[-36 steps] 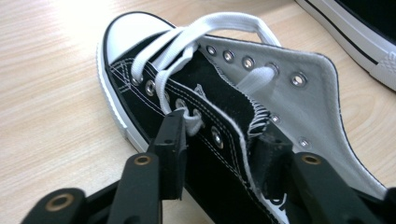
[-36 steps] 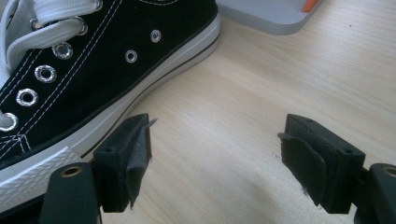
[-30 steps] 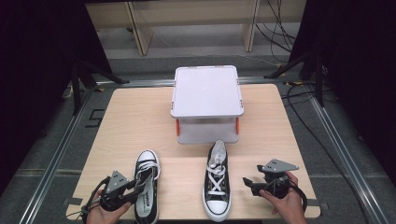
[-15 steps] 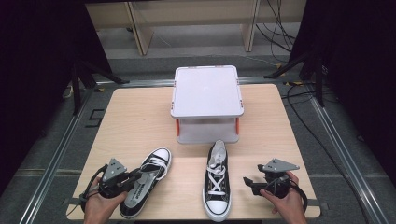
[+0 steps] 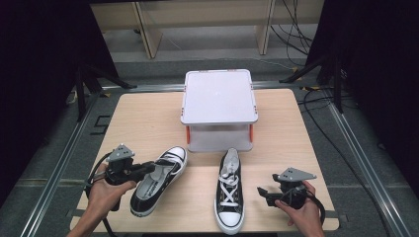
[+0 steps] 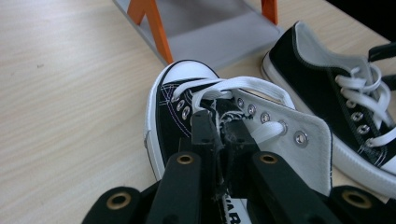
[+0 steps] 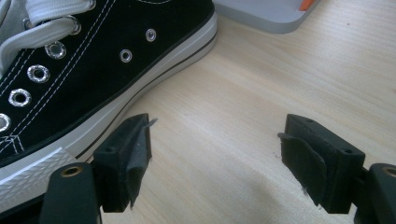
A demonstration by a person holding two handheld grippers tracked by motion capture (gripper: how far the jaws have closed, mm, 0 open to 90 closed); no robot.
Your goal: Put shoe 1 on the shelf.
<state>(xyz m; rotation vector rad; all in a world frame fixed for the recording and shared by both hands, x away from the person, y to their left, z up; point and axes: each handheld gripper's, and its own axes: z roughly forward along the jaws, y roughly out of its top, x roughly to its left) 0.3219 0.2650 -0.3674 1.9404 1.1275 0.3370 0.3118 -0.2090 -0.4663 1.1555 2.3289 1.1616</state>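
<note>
Black canvas is pinched between the closed jaws of the left tool [image 6: 219, 140], which grips the left shoe [image 5: 157, 178] by the side wall near its eyelets, at the near left of the desk [image 5: 148, 123]. In the high view that shoe lies angled, toe pointing up and right toward the box; whether its sole is flat on the wood or partly lifted, I cannot tell. The hold is on thin, floppy fabric, so the likely trouble is the wall folding or sliding out of the jaws if the shoe is pulled hard, or a loose lace [image 6: 219, 86] snagging on them. The right tool [image 7: 215, 163] stands wide open and empty, just beside the sole of the right shoe [image 5: 228, 190], which lies straight with its toe toward the person; swinging inward could knock that shoe askew. Beyond both shoes stands a grey lidded box [image 5: 219, 96] with orange clips, close enough that a forward shove would drive a shoe against its base.
</note>
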